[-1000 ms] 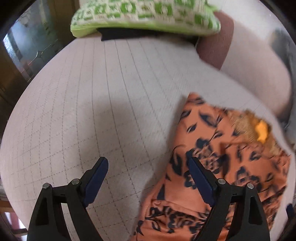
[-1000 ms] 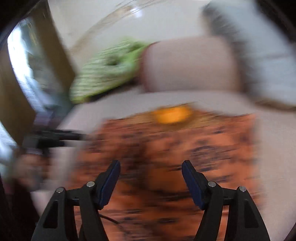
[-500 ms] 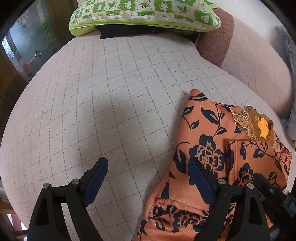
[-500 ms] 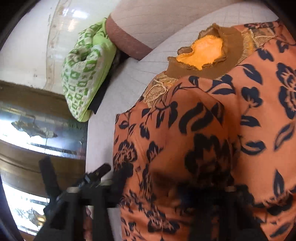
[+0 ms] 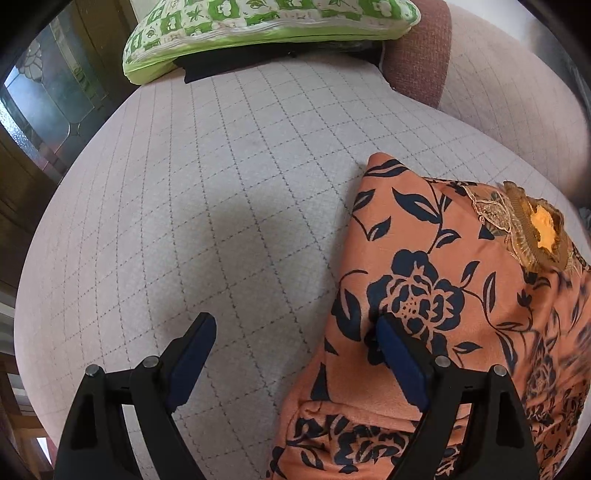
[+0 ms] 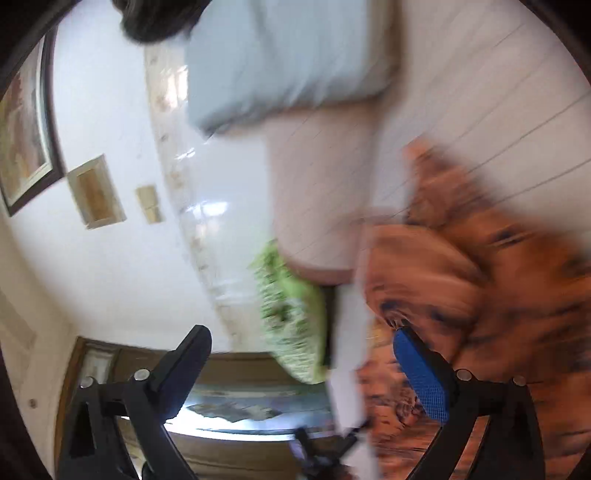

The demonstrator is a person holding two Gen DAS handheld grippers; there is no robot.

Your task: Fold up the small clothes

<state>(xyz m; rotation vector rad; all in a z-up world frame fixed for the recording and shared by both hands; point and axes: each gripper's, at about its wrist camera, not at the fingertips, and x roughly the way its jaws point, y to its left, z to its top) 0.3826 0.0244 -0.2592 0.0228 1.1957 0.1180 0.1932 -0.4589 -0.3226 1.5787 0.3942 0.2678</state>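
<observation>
Left wrist view: left gripper [image 5: 295, 339] spread wide, nothing pinched; right finger over edge of orange floral garment [image 5: 443, 295], lying on quilted sofa seat [image 5: 221, 184], w/ green pillow [image 5: 266, 26] at far end.
Right wrist view (blurred): right gripper [image 6: 303, 354] jaws opening, nothing between; garment [image 6: 498, 295] at right.

Between and ahead of the left gripper's [image 5: 291, 352] jaws, a matt, woven sofa cover [image 5: 207, 206] with a stitched grid is seen. By its right pad, the orange floral garment [image 5: 424, 280] is shown as soft, matt cloth with a faint nap; a ribbed, gold-embroidered neckline [image 5: 528, 229] is set farther ahead. A printed cotton-like pillow [image 5: 266, 26] lies far ahead. The fingers are made of matt black plastic with metal screws, and the right gripper's [image 6: 303, 369] blue pad is finely textured.
</observation>
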